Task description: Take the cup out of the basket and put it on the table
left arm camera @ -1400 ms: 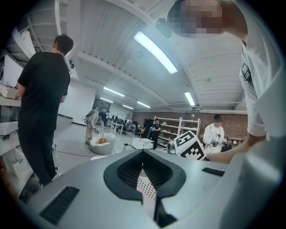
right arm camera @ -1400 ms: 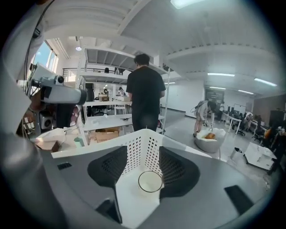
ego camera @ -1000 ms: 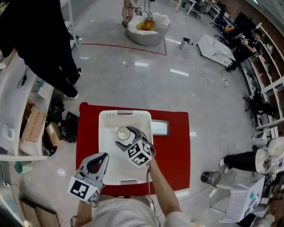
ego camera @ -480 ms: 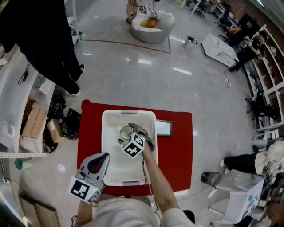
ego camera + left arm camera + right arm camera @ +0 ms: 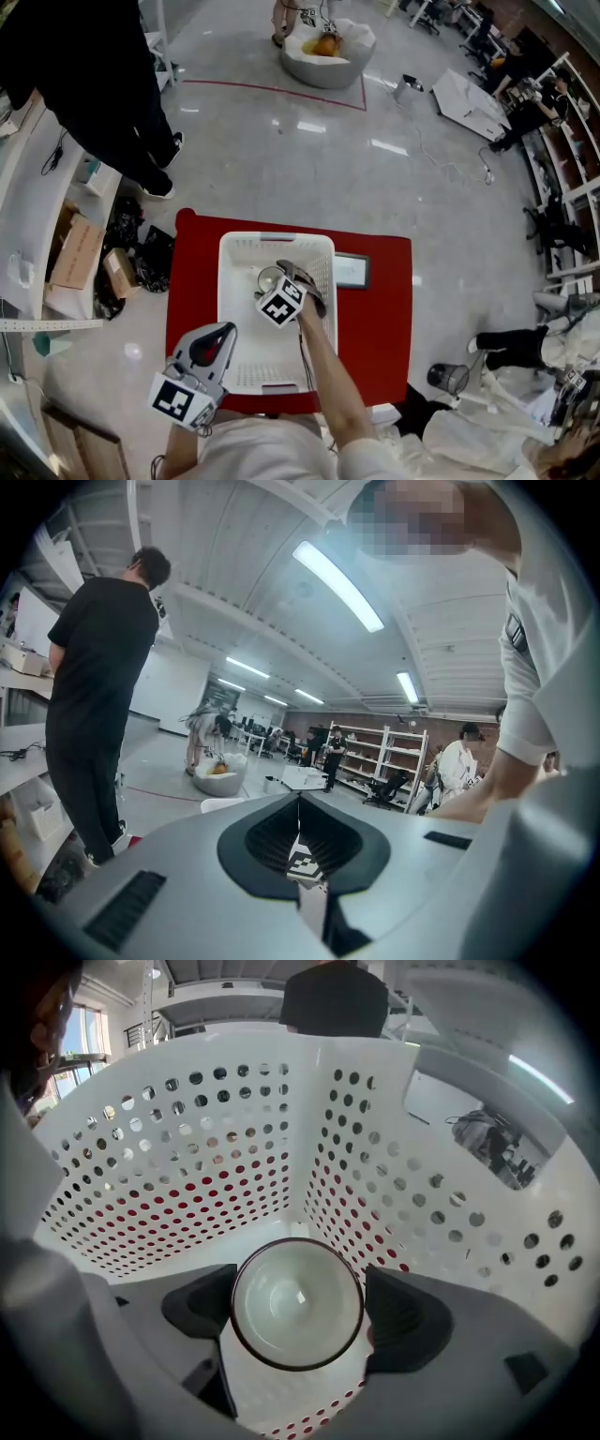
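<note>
in the white basket (image 5: 169, 1147), cup (image 5: 296, 1288) between jaws of the just-opened right claw (image 5: 298, 1314)

**Inspector:** Floor at twelve o'clock?
**Recorder:** White round tub (image 5: 328, 56) holding something orange (image 5: 325, 43). A red floor line (image 5: 272, 91) runs just below it.
**Inspector:** Ten o'clock?
**Recorder:** Person in black (image 5: 84, 84), standing. Cardboard boxes (image 5: 77, 255) at nine.
**Inspector:** Right side?
**Recorder:** Flat white board (image 5: 466, 94) at one, shelving (image 5: 574, 187) at two to three, dark bin (image 5: 443, 377) at four.

R gripper (image 5: 277, 281) angled down, jaws just opened, cup (image 5: 296, 1303) between; L gripper (image 5: 221, 330) level, jaws together.
</note>
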`<move>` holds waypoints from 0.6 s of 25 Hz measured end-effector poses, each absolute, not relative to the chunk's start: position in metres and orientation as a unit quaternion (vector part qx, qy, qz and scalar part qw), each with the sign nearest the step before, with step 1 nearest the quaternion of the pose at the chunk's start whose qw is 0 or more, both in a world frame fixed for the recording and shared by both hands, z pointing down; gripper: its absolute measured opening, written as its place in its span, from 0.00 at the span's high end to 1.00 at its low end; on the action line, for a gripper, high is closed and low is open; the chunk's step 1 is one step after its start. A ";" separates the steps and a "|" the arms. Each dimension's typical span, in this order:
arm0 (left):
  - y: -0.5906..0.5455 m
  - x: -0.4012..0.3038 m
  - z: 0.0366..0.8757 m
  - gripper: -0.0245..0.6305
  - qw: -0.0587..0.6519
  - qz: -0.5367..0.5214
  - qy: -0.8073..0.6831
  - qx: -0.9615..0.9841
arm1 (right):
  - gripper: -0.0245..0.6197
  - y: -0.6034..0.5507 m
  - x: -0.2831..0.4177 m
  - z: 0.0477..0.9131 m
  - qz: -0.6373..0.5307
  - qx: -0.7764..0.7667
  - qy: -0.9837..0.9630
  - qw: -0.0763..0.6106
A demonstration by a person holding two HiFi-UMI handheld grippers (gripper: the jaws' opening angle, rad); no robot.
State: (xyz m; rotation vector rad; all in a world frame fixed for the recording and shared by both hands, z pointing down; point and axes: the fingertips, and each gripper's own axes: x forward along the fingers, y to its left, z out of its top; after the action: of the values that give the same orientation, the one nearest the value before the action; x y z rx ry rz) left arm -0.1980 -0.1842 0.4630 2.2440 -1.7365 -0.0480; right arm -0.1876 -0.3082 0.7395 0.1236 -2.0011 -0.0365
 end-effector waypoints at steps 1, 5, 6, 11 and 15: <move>-0.185 -0.198 0.464 0.95 0.151 -0.015 -0.604 0.782 | 0.33 -0.309 -0.187 0.742 -0.014 0.052 -0.839 0.541; -0.186 -0.194 0.465 0.95 0.153 -0.009 -0.603 0.783 | 0.33 -0.311 -0.187 0.746 -0.010 0.057 -0.838 0.543; -0.187 -0.194 0.464 0.95 0.153 -0.009 -0.602 0.783 | 0.33 -0.311 -0.186 0.746 -0.009 0.058 -0.838 0.543; -0.190 -0.195 0.467 0.95 0.155 -0.009 -0.601 0.784 | 0.33 -0.312 -0.190 0.748 -0.007 0.058 -0.837 0.544; -0.192 -0.193 0.468 0.95 0.156 -0.009 -0.599 0.786 | 0.33 -0.308 -0.190 0.748 -0.010 0.050 -0.834 0.550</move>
State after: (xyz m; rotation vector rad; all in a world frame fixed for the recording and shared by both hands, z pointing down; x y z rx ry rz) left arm -0.1931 -0.1917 0.4675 2.2504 -1.7144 -0.0244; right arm -0.1897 -0.3079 0.7484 0.1185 -1.9734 -0.0227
